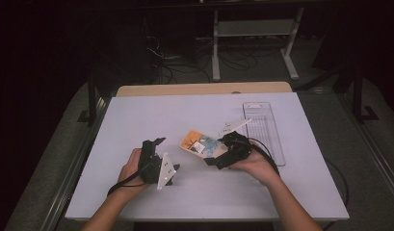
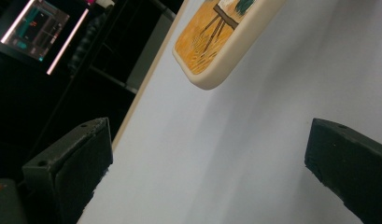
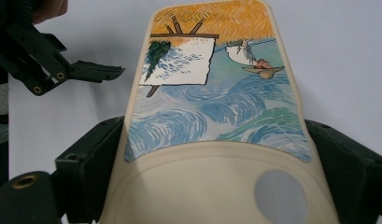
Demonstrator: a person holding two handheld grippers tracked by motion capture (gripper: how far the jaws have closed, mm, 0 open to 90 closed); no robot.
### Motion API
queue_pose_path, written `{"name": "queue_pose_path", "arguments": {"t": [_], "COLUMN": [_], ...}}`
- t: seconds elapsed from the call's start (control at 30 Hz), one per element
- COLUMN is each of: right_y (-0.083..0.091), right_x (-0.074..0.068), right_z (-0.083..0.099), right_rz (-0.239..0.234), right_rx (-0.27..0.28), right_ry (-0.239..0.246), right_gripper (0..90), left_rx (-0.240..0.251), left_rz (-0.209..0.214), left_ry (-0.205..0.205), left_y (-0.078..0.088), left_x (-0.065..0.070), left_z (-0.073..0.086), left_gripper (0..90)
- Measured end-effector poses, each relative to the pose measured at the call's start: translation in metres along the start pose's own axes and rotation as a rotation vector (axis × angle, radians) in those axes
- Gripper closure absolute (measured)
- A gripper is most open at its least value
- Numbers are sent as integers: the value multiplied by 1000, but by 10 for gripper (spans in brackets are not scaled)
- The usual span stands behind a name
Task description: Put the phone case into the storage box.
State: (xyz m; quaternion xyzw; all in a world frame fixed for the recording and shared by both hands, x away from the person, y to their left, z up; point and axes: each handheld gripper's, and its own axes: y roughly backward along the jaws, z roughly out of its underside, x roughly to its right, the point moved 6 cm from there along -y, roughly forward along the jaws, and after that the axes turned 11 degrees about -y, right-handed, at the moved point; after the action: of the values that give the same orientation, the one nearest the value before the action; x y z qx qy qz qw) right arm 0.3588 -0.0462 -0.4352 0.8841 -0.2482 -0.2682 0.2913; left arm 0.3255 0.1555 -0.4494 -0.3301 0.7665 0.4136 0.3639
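A cream phone case (image 1: 198, 143) printed with a painting of blue waves, an orange field and an easel sits near the middle of the white table (image 1: 185, 110). My right gripper (image 1: 215, 155) is shut on its near end; in the right gripper view both jaws press the sides of the case (image 3: 212, 107), and the gripper's midpoint (image 3: 216, 156) falls on the case. My left gripper (image 1: 165, 154) rests to the left of the case, open, with bare table between its jaws (image 2: 209, 154). The orange corner of the case (image 2: 226, 42) lies ahead of it.
A clear plastic tray (image 1: 264, 130) lies on the table's right side, just beyond my right hand. A wooden board edge (image 1: 204, 89) runs along the table's far side, with a desk frame (image 1: 252, 29) and cables on the floor behind.
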Motion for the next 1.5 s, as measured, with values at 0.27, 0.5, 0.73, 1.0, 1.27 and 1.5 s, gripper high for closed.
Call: {"name": "queue_pose_path", "arguments": {"t": [0.27,0.5,0.73,1.0,1.27,1.5], "right_y": [1,0,-1,-5,-11,-15], "right_x": [-3,-5,-12,-17,-23,-26], "right_z": [0,-4,-7,-10,-10,-8], "right_rz": [4,0,-5,-8,-15,-14], "right_rx": [-9,-10,-10,-5,-12,-24], "right_ry": [-27,-27,-22,-5,17,30], "right_gripper": [103,103,103,103,103,103], "left_rx": [-2,4,-1,6,19,15], "left_rz": [-55,-98,-122,-149,-176,-209], "left_ry": [-89,-158,-222,-307,-360,-417], "left_y": [1,0,-2,-5,-4,-6], "left_x": [1,3,6,11,14,16], "left_z": [-5,-10,-15,-21,-28,-31], "left_gripper": [7,8,10,10,58,89]}}
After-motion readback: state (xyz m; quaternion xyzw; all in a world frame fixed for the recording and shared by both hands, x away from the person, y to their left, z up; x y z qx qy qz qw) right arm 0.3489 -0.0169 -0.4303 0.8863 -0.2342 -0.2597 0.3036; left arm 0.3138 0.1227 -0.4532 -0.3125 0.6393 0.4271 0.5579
